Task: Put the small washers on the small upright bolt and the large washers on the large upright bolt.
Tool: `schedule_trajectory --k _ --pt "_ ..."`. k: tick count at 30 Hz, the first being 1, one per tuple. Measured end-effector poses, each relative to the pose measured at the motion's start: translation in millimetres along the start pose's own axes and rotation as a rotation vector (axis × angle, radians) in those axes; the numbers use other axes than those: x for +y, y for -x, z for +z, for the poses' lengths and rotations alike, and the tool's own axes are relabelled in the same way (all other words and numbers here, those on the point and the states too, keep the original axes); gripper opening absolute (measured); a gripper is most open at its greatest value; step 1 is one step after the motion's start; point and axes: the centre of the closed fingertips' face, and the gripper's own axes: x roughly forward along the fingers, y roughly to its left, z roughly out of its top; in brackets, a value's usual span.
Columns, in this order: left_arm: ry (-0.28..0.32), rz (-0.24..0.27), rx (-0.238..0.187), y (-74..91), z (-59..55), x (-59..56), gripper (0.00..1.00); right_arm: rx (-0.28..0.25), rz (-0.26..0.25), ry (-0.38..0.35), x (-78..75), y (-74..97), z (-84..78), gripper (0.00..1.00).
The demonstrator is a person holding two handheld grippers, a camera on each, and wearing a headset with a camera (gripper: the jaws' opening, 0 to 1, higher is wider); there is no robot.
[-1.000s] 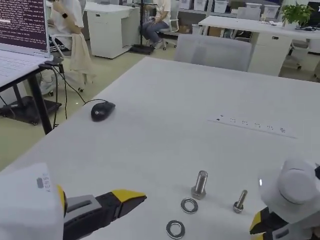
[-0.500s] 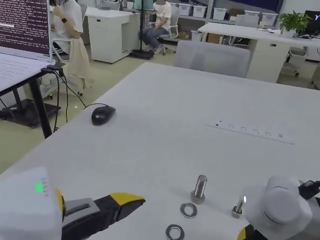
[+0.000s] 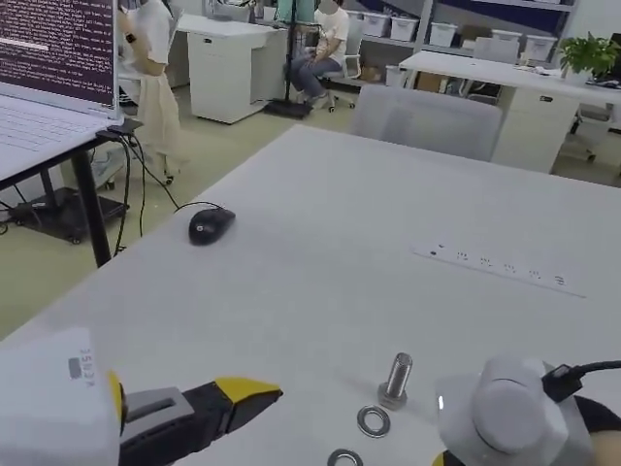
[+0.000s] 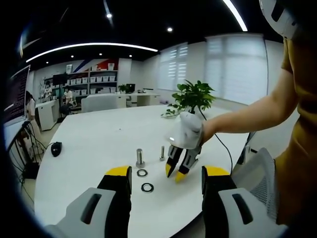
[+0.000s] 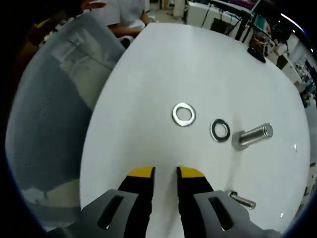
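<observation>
Two washers (image 5: pixel 184 114), one large bolt (image 5: pixel 253 136) and one small bolt (image 5: pixel 241 200) sit near the table (image 3: pixel 320 223) edge, with the left gripper (image 3: pixel 254 396) fingers spread wide and the right gripper (image 5: pixel 166 172) fingers slightly apart, both empty.

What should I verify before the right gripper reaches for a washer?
1. Large bolt and small bolt both stand upright: ok.
2. Right gripper is empty, jaws a little apart: ok.
3. Washer beside the large bolt and the other washer lie flat, on neither bolt: ok.
4. Which washer is small and which is large: cannot tell.
5. Left gripper is open, empty and apart from the washers: ok.
</observation>
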Motion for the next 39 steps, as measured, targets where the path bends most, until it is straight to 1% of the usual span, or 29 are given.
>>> schedule_trajectory --k 2,3,7,9,12,13,15,16,17,23,27,30,32,36,39 --pt "0.005 0.003 -0.004 0.2 0.6 0.9 0.56 -0.004 0.008 0.006 -0.3 -4.1 4.7 0.22" --pt "0.004 0.004 -0.006 0.4 0.9 1.2 0.56 -0.022 0.001 0.006 -3.4 -4.7 10.5 0.21" --pt "0.005 0.007 0.000 2.3 -0.6 2.8 0.56 -0.025 0.003 0.023 -8.4 -10.4 23.3 0.23" --pt "0.009 0.014 -0.004 3.8 -0.4 4.7 0.56 -0.027 0.000 0.034 -11.6 -12.4 28.8 0.23" --pt "0.015 0.025 -0.013 6.2 -0.9 7.3 0.56 -0.021 0.014 0.056 -14.5 -16.7 38.4 0.24" --pt "0.016 0.024 -0.013 6.6 -1.5 7.2 0.56 -0.015 0.021 0.057 -14.3 -17.5 39.8 0.24" --pt "0.013 0.027 -0.006 7.0 -4.1 7.6 0.56 -0.008 0.016 0.077 -16.1 -18.2 43.2 0.25" --pt "0.012 0.028 -0.002 7.1 -5.0 8.1 0.56 -0.009 0.017 0.074 -17.5 -19.2 45.9 0.25" --pt "0.016 0.030 -0.001 7.3 -5.5 8.5 0.56 -0.009 0.028 0.073 -16.7 -19.9 47.2 0.25" --pt "0.019 0.039 -0.010 7.1 -3.8 10.3 0.56 -0.010 0.038 0.095 -19.3 -23.3 55.6 0.26" --pt "0.019 0.045 -0.009 7.6 -4.4 12.1 0.56 -0.025 0.041 0.091 -21.3 -25.8 63.2 0.26" --pt "0.023 0.054 -0.016 9.6 -3.1 14.2 0.56 -0.022 0.044 0.103 -20.1 -27.4 68.5 0.27" --pt "0.026 0.058 -0.012 10.5 -4.5 15.4 0.56 -0.028 0.047 0.112 -18.7 -28.5 71.9 0.27" --pt "0.029 0.061 -0.012 12.6 -6.3 16.1 0.56 -0.028 0.048 0.120 -17.5 -29.5 74.9 0.26" --pt "0.032 0.067 -0.014 13.8 -7.1 18.0 0.56 -0.015 0.051 0.140 -16.8 -29.5 74.7 0.26"
